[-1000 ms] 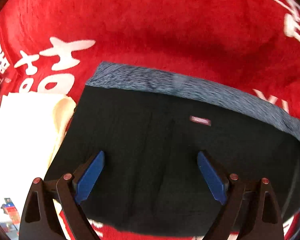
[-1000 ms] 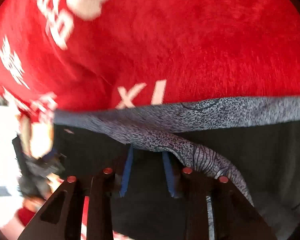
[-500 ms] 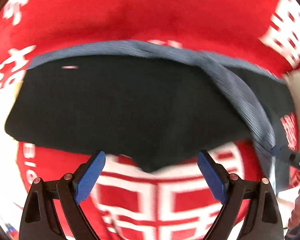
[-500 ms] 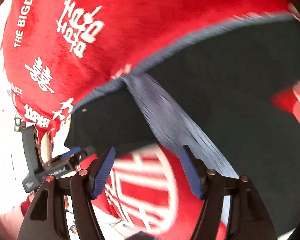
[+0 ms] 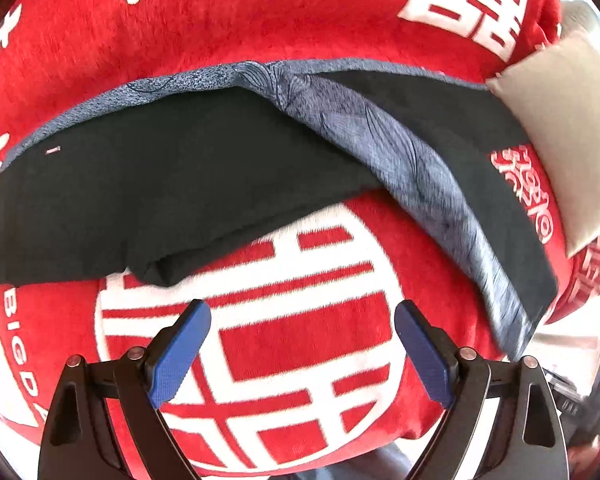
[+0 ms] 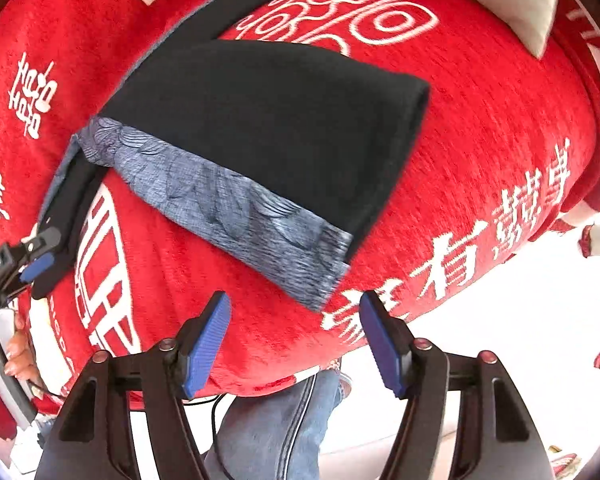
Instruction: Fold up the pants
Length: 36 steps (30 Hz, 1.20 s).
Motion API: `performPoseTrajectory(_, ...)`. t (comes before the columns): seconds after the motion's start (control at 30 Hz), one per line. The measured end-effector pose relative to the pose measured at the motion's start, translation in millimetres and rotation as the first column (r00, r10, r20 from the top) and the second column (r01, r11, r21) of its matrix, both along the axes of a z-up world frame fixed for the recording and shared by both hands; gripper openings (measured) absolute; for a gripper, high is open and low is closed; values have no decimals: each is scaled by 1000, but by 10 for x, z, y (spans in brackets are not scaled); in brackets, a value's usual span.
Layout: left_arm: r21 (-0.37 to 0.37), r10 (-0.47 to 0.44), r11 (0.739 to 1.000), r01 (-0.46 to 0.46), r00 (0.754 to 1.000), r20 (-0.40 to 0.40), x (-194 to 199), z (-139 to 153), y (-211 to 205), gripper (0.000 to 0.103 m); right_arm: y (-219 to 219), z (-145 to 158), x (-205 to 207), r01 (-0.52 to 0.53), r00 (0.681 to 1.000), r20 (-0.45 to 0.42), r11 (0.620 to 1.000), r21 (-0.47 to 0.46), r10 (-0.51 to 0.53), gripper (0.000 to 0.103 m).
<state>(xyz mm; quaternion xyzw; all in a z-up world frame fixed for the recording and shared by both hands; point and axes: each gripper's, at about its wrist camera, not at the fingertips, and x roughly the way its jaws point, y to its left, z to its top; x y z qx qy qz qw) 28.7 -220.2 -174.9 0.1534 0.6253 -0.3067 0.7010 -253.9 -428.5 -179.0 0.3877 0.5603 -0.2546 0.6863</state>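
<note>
The black pants (image 5: 172, 184) with a blue-grey patterned side stripe (image 5: 412, 168) lie spread on a red blanket (image 5: 300, 20). One leg angles right and toward me. My left gripper (image 5: 302, 350) is open and empty, hovering over the blanket short of the crotch fold. In the right wrist view the pants (image 6: 284, 120) lie ahead with the stripe (image 6: 236, 216) along the near edge. My right gripper (image 6: 294, 338) is open and empty, just short of the leg's hem. The left gripper (image 6: 28, 256) shows at the far left, touching the other leg's edge.
The red blanket (image 6: 480, 160) with white characters covers the surface; its near edge drops off close to my right gripper. A beige cushion (image 5: 560, 128) lies at the right edge, overlapping the pants. A person's jeans (image 6: 284, 420) show below the blanket edge.
Both grippers have pulled back from the pants. The right gripper was nearly shut at the stripe a second ago and now is open and clear. The pants lie still.
</note>
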Motion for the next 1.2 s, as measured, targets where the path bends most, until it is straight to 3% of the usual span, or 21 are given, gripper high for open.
performPoseTrajectory(0.1, 7, -13, 1000, 13, 1000, 9, -76, 7, 83, 93, -13, -37, 5, -37, 999, 15, 998, -43, 38, 66)
performPoseTrajectory(0.27, 24, -5, 1000, 6, 1000, -18, -186, -116, 61, 93, -46, -74, 89, -67, 996, 60, 997, -33, 69, 55)
performPoseTrajectory(0.3, 32, -8, 999, 8, 1000, -21, -210, -145, 17, 93, -40, -77, 124, -74, 995, 62, 997, -38, 76, 45)
performPoseTrajectory(0.33, 43, -10, 999, 11, 1000, -24, -234, -172, -30, 93, -48, -62, 129, -79, 995, 66, 996, -35, 81, 11)
performPoseTrajectory(0.37, 48, -10, 999, 11, 1000, -26, -256, -182, -71, 93, -60, -71, 150, -86, 993, 77, 996, 1, 85, 5)
performPoseTrajectory(0.47, 56, -1, 998, 2, 1000, -25, -263, -157, -228, 93, -191, 50, 197, -81, 989, 126, 994, 71, 72, 5)
performPoseTrajectory(0.57, 65, 22, 998, -21, 1000, -21, -221, -109, -378, 93, -456, 383, 329, -113, 975, 205, 989, 95, 92, 5)
performPoseTrajectory(0.8, 72, 115, 991, -116, 993, 11, 68, 93, -794, 93, -1478, 1033, 1087, -191, 939, 303, 979, 71, 161, 5)
performPoseTrajectory(0.9, 67, 159, 985, -161, 986, 45, 257, 174, -999, 93, -1967, 1124, 1519, -226, 934, 292, 974, 31, 207, 5)
performPoseTrajectory(1.03, 58, 221, 972, -227, 970, 99, 498, 220, -1235, 93, -2577, 1012, 2113, -251, 939, 241, 968, 0, 244, 5)
performPoseTrajectory(1.13, 75, 251, 963, -260, 961, 115, 672, 158, -1364, 93, -2879, 865, 2524, -293, 939, 172, 955, -49, 297, 9)
performPoseTrajectory(1.2, 86, 260, 959, -271, 958, 125, 747, 97, -1446, 93, -2992, 749, 2726, -311, 941, 127, 949, -45, 315, 18)
